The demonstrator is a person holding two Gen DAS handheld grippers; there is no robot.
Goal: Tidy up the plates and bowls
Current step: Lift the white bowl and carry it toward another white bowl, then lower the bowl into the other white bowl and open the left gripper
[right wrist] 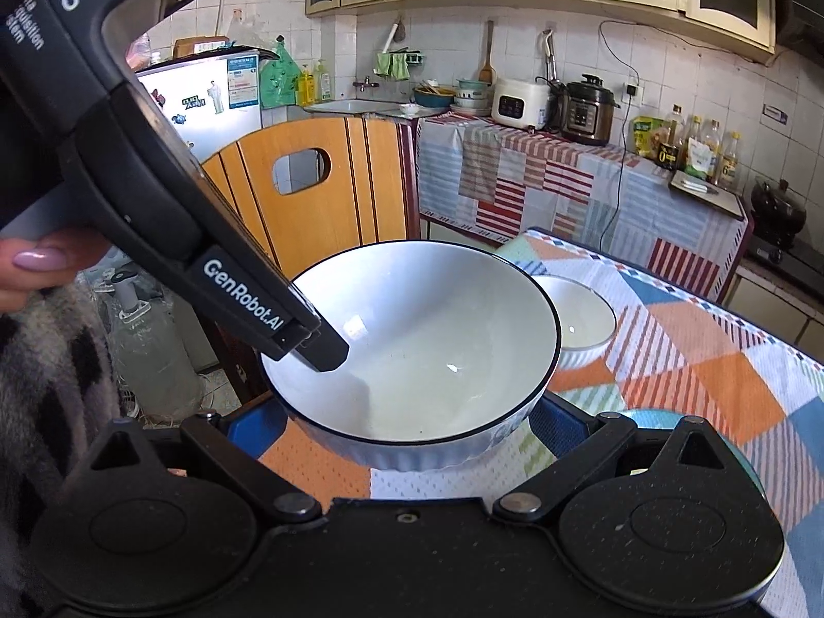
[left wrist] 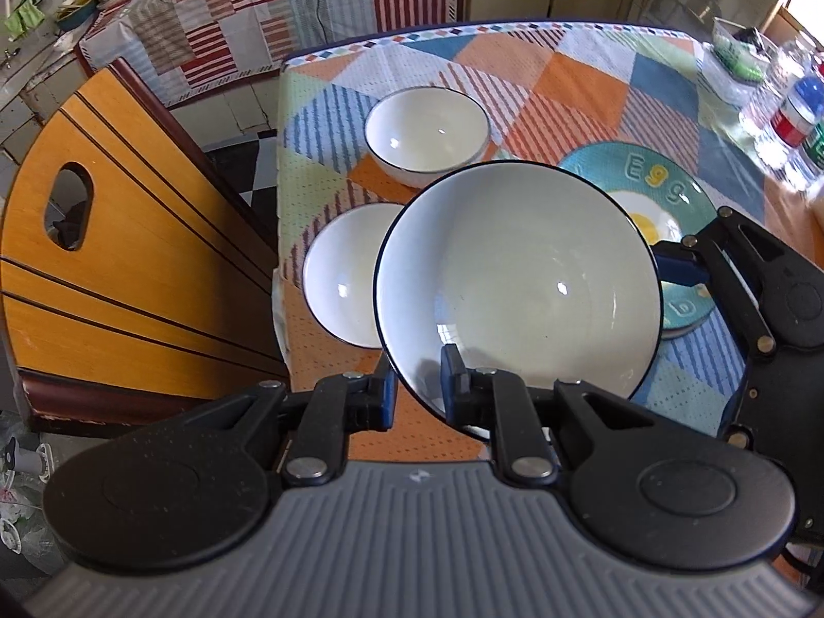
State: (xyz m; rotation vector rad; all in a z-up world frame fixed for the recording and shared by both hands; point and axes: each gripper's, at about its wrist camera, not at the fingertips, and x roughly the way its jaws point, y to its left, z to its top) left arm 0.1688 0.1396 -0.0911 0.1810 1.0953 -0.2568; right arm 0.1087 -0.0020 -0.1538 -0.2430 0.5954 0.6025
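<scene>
The left hand-held gripper [left wrist: 418, 383] is pinching the near rim of the big white bowl [left wrist: 517, 278], one finger inside and one outside. The bowl is up off the tabletop [left wrist: 592, 82] and tipping a little. The right hand-held gripper [right wrist: 407, 419] is spread wide, with one blue finger on each side of the bowl's bottom. I cannot tell if those fingers are touching the bowl or just sitting beside it.

Two small bowls are waiting on the tabletop. In the left view, the far small bowl [left wrist: 427, 131] is at about 11 o'clock from the big bowl. The near small bowl [left wrist: 342, 270] is at about 9 o'clock, partly hiding behind it. A blue egg plate [left wrist: 664, 190] is peeking out at about 2 o'clock.

Here is what could go wrong. The big bowl is smooth and looks heavy, and only a thin bit of rim is being held. It could slip out or swing down and crack. It is hanging close over the near small bowl and the plate, so it could bang into them. The bowls are also near the tabletop's edge by the wooden chair [left wrist: 118, 237], so a bump could push one off onto the floor.
</scene>
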